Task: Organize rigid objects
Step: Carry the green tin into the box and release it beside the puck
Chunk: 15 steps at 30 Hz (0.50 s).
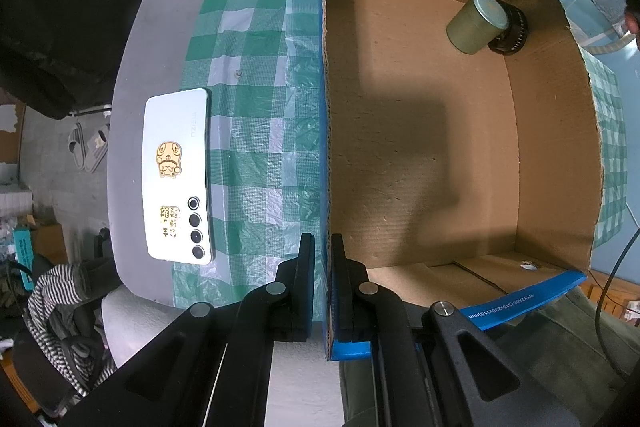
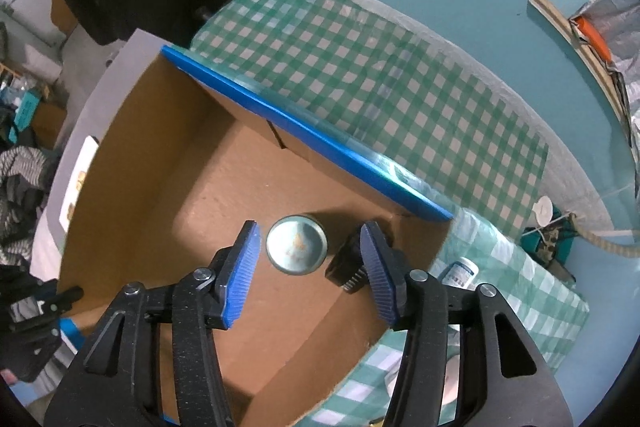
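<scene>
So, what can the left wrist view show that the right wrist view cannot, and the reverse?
Only the left wrist view shows the left gripper shut on the box wall, and the whole white phone on the table beside the box.

Only the right wrist view shows the right gripper with open jaws above the tin, and a small white bottle outside the box.

Both show the cardboard box, the round tin standing inside it, a black object beside the tin, and the green checked cloth.

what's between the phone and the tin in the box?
In the left wrist view: checked cloth, then the box wall clamped by the left gripper, then bare box floor, between phone and tin.
</scene>
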### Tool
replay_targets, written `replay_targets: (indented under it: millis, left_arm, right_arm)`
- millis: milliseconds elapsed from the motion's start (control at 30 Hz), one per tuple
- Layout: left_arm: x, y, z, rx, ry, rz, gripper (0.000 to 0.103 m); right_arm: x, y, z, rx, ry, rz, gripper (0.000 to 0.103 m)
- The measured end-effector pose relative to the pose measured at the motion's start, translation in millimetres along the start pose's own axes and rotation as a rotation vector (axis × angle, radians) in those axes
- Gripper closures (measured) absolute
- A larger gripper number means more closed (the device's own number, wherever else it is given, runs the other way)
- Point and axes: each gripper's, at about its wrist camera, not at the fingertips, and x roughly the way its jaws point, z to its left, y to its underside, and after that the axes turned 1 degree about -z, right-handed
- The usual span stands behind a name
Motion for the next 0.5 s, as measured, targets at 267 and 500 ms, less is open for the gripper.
replay_targets:
  millis: [267, 500]
  left_arm:
    - [0, 0, 0, 0.000, 0.001, 0.001, 0.096]
    - [0, 1, -1, 0.001, 0.001, -0.002, 0.096]
  right_arm:
    - [-25, 8, -3, 0.012, -0.005, -0.037, 0.048]
    - [-49, 20, -12, 0.038, -0.003, -0.073, 0.043]
